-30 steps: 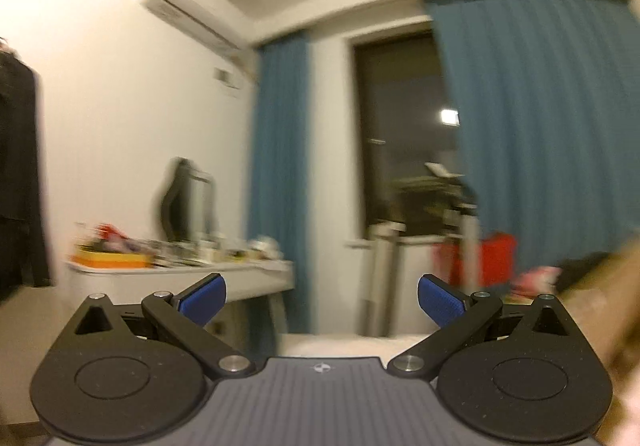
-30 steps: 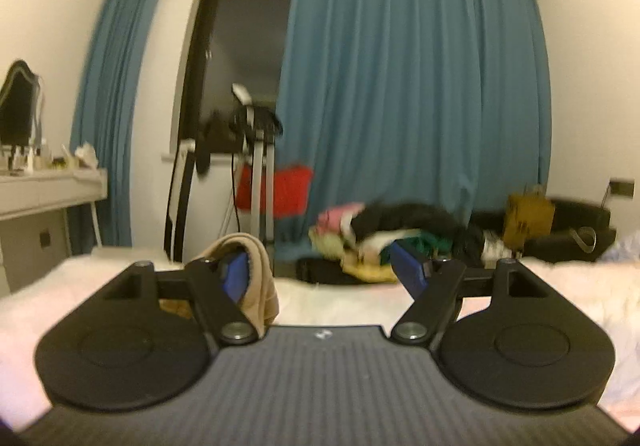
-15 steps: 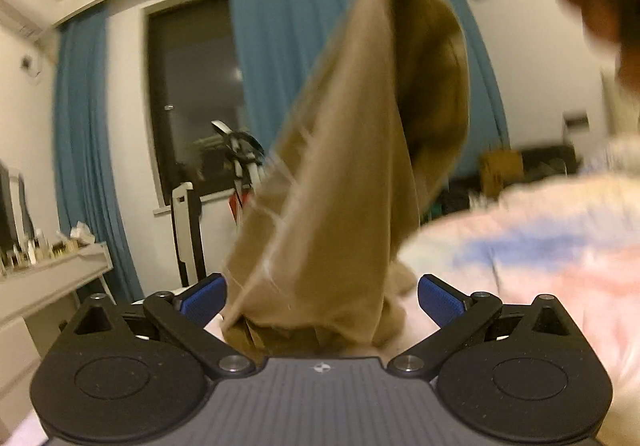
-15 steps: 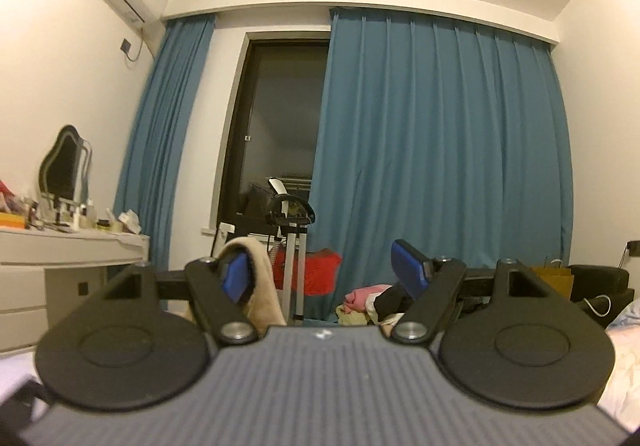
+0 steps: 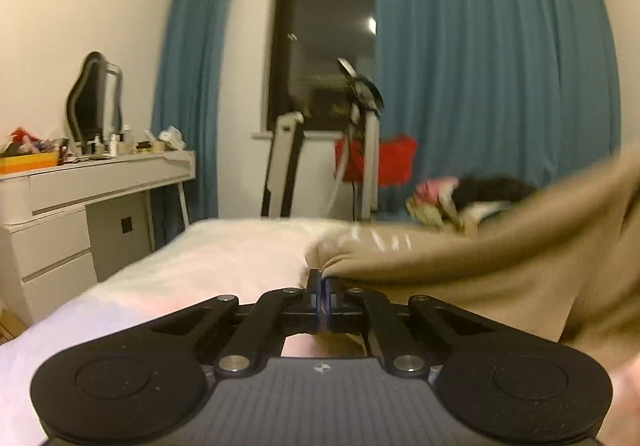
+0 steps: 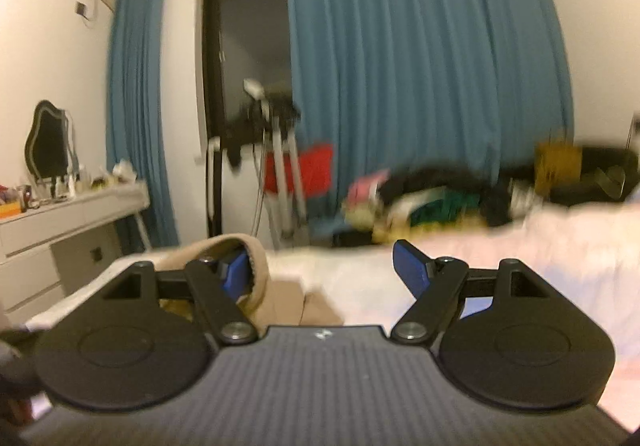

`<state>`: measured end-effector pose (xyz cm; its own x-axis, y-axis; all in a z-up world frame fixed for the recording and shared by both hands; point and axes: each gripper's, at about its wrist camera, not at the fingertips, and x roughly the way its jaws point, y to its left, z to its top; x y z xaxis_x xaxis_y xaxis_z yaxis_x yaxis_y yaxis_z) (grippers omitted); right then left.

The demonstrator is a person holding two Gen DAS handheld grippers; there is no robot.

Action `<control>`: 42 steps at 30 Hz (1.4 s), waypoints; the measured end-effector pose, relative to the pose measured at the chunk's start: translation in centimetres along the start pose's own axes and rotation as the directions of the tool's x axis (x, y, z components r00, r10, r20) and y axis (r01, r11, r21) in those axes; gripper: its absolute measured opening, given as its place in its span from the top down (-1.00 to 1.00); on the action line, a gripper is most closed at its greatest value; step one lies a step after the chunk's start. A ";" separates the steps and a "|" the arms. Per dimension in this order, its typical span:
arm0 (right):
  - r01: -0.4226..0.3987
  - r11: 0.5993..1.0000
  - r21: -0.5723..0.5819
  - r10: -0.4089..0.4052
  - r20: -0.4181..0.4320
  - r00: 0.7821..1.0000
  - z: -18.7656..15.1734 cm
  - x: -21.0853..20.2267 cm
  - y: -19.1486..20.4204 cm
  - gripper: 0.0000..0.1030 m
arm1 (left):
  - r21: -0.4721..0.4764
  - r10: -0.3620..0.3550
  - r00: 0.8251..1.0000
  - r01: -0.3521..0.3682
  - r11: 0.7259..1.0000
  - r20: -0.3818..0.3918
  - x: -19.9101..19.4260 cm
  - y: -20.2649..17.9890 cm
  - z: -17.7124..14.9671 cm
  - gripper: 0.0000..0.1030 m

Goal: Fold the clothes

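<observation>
The tan knit garment (image 5: 500, 266) is draped low over the white fluffy bed cover (image 5: 224, 258), running off to your right. Your left gripper (image 5: 321, 288) is level, just above the bed, jaws pinched tight on the garment's edge. Your right gripper (image 6: 320, 270) is spread wide open, a fold of the same cloth (image 6: 256, 266) looped over its left blue finger pad (image 6: 234, 274). Heap of mixed clothes (image 6: 420, 202) sits beyond by the blue curtain (image 6: 420, 66).
</observation>
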<state>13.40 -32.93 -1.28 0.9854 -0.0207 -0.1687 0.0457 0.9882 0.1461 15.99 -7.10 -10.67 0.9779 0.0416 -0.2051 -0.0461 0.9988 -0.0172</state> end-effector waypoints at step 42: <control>0.035 0.978 0.204 0.077 -0.513 0.855 -7.8 3.5 0.5 -0.50 | 0.032 -0.128 0.897 0.156 0.987 -0.424 8.4 11.1 3.1 -0.06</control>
<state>15.56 -31.32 -9.40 0.7619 0.1359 -0.6333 0.1126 0.9351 0.3360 24.33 4.42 -9.57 0.7960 -0.1015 -0.5967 0.1131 0.9934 -0.0180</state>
